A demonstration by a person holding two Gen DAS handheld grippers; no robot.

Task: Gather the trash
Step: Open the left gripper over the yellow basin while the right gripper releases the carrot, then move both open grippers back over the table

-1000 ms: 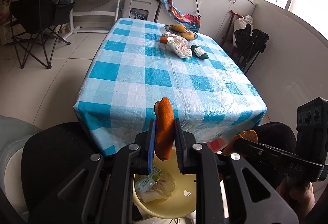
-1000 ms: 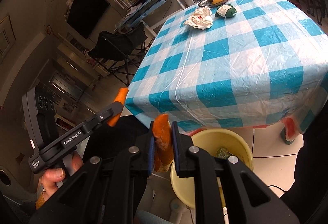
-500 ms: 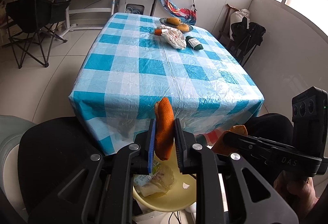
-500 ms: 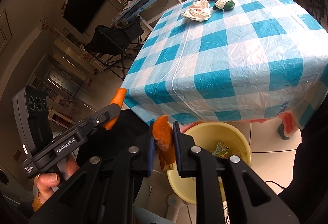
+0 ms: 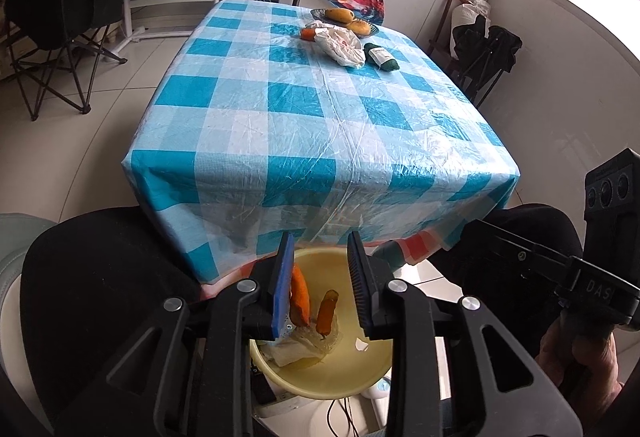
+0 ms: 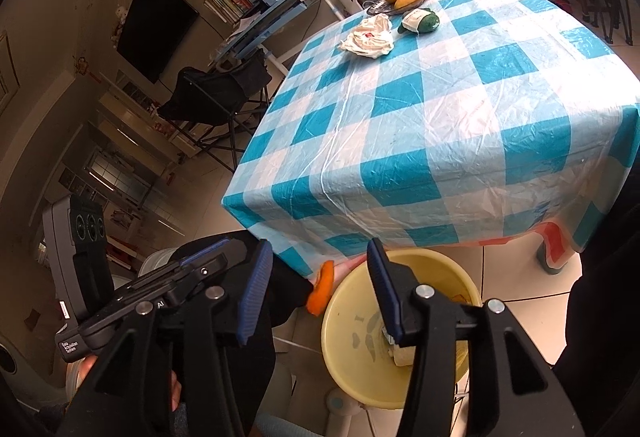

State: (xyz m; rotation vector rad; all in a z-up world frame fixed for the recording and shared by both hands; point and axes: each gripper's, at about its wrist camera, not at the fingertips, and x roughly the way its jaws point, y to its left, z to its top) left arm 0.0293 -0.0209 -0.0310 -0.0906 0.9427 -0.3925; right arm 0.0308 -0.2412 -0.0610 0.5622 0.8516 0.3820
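1. Left gripper (image 5: pixel 320 277) points down over the yellow bin (image 5: pixel 372 377), which stands on the floor at the near edge of the table (image 5: pixel 320 125). Jaws part-open and opening.
2. An orange peel (image 5: pixel 300 299) lies against the left gripper's blue pad, clear of the other pad, so it is not clamped. A second, smaller peel piece (image 5: pixel 326 313) shows between the jaws, over the bin's contents; whether it is airborne or resting cannot be told.
3. Right gripper (image 6: pixel 316 285) also sits at the bin, jaws about half-spread and opening. Nothing is held between its pads.
4. From the right wrist, an orange peel (image 6: pixel 322 287) appears just beside the bin rim (image 6: pixel 332 333), at the tip of the left gripper.
5. Bin interior holds crumpled wrappers (image 5: pixel 304 345).
6. Far end of the table: white plastic bag (image 5: pixel 340 45), green packet (image 5: pixel 382 57), plate of fruit (image 5: pixel 346 19).
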